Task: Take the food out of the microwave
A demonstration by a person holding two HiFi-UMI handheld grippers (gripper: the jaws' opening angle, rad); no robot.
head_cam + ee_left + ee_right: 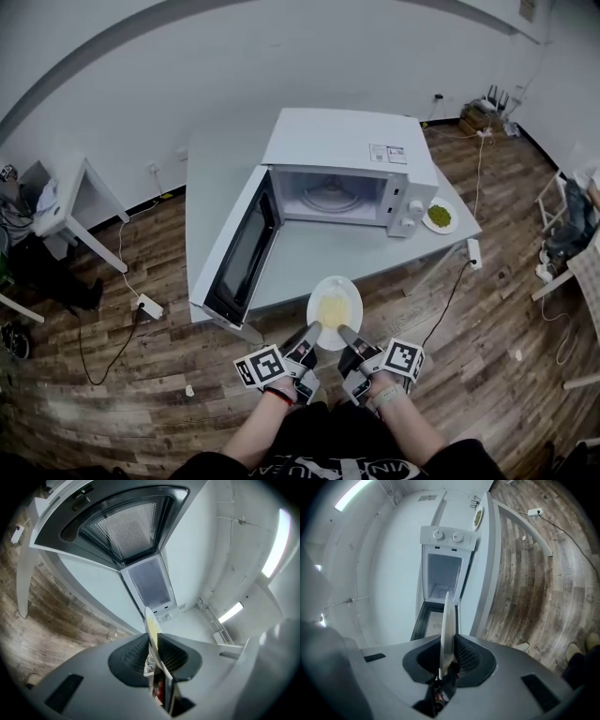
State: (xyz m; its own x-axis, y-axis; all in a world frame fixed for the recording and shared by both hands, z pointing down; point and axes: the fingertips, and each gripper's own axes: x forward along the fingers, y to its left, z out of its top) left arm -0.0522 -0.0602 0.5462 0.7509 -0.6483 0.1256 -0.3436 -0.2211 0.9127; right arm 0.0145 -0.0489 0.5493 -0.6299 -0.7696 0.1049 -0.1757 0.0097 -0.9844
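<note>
A white plate of yellow food (pixel 334 306) hangs over the table's near edge, held level between both grippers. My left gripper (pixel 313 330) is shut on its near-left rim and my right gripper (pixel 344 332) is shut on its near-right rim. In the left gripper view the plate (pixel 152 627) runs edge-on between the pads. The right gripper view shows the same plate (pixel 447 630) edge-on in the jaws. Behind it stands the white microwave (pixel 352 169) with its door (pixel 241 249) swung open to the left and its cavity (pixel 328 195) holding only the glass turntable.
The grey table (pixel 217 187) carries the microwave and a small plate of green food (pixel 439 217) at its right end. A power strip (pixel 473 253) hangs at the table's right corner. A white side table (pixel 80 202) stands at left, cables cross the wood floor.
</note>
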